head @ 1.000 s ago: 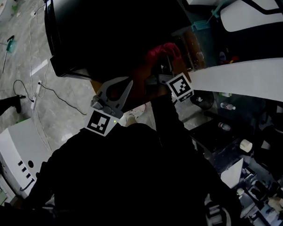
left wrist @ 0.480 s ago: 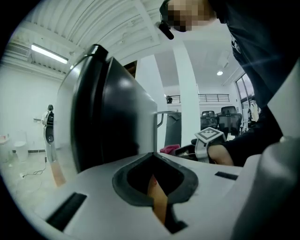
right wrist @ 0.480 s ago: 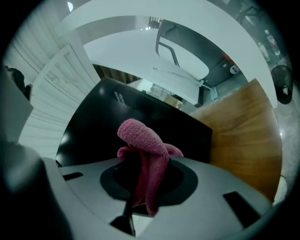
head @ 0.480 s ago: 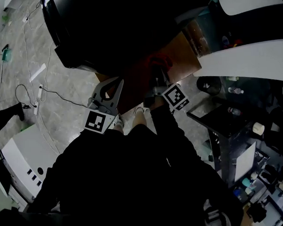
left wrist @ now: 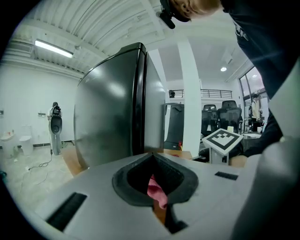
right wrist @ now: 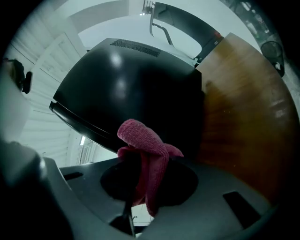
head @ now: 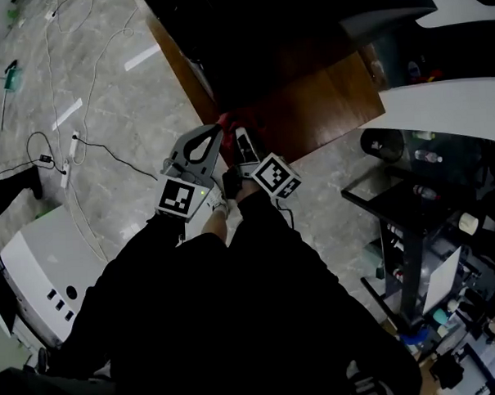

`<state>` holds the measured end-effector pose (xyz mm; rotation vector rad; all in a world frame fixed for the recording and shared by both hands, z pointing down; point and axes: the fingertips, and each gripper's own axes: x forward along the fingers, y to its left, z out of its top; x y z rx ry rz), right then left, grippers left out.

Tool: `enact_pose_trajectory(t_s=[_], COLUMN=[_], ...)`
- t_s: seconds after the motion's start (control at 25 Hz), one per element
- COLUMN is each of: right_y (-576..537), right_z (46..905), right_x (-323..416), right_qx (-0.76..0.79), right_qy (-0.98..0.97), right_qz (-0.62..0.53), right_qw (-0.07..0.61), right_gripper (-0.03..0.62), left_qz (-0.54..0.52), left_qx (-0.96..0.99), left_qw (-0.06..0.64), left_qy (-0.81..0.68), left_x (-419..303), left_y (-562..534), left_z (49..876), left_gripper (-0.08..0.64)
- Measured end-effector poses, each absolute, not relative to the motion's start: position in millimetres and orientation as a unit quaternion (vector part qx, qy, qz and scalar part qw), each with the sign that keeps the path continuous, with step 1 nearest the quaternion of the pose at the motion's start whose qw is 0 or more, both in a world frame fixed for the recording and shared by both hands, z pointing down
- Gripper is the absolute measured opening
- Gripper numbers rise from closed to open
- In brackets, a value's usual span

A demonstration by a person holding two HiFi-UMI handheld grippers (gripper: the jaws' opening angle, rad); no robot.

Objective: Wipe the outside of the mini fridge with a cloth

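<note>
Looking down, head view: a person in dark sleeves holds the left gripper and right gripper side by side, low over the edge of a wooden bench.
Fridge: the black fridge stands on the bench, just beyond both grippers.
Cloth: a red cloth shows at the right gripper's tip, near the fridge's lower edge; contact cannot be made out.
Floor: grey marble floor, with cables strewn at left.
Left gripper view: the fingers are closed tip to tip, nothing clamped at the tips. The cloth shows through the gap behind them. The fridge rises straight ahead, and the right gripper's marker cube sits at right.
Right gripper view: the fingers are clamped on the cloth, whose folded end pokes up above them. The fridge fills the view ahead, with the bench to its right.
</note>
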<state>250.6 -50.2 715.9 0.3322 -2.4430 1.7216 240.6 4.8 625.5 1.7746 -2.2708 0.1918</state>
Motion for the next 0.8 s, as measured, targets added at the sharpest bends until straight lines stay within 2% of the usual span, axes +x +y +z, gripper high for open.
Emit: enact_pose_trajectory(t_s=[0.44,0.8], right_y=[-78,-122], right_z=[719,743], right_x=[219,215], right_qx=[0.112,0.107], right_qy=[-0.791,-0.763], right_qz=[0.601,0.636], right_qw=[0.036,0.032], right_gripper=[0.091,0.091], left_qz=[0.058,0.072], left_qx=[0.597,0.600], left_qw=[0.137,0.155], left_qy=[-0.789,-0.782], left_x=[236,237], left_y=[-5,-64], left_z=[647,669], left_gripper=[0.002,0.002])
